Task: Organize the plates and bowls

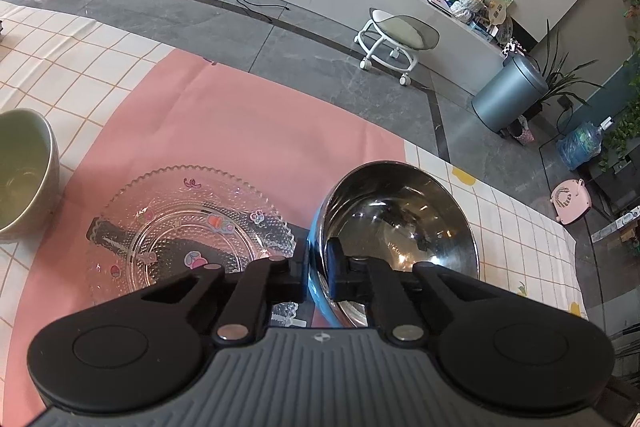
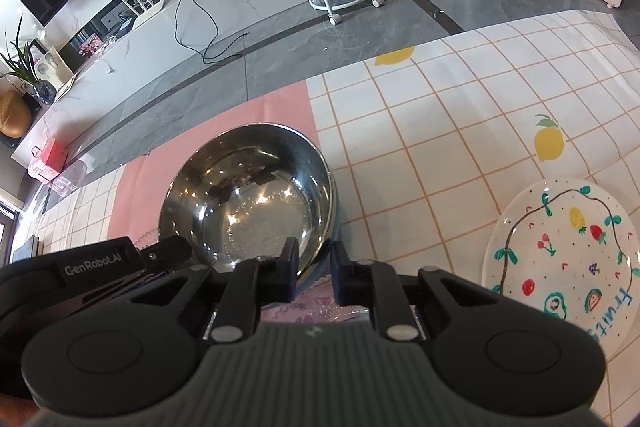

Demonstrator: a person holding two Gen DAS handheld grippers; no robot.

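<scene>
A grey tiled floor (image 1: 304,39) runs past a white rolling stool (image 1: 394,37) and a grey bin (image 1: 508,93). Nearer, my bench (image 2: 440,131) wears a checked cloth with lemons, and a pink mat (image 1: 224,131) lies over part of it.

On the mat sits a steel bowl (image 1: 400,211) with a blue outside. Just left of it in the left view lies a clear glass plate (image 1: 188,223) with small cartoon prints. A green bowl (image 1: 24,183) stands at the far left edge of that view, partly off the mat.

My left fingers (image 1: 318,267) are closed narrow on the steel bowl's near rim, one finger outside the wall and one inside. My right fingers (image 2: 315,273) straddle the same bowl's rim on its other side, narrow, one inside and one outside; they pinch the wall. My left gripper shows at the left of the right view, beside the bowl.

To the right of the bowl in the right view, apart from it, a white plate (image 2: 560,259) painted with fruit lies on the checked cloth.
</scene>
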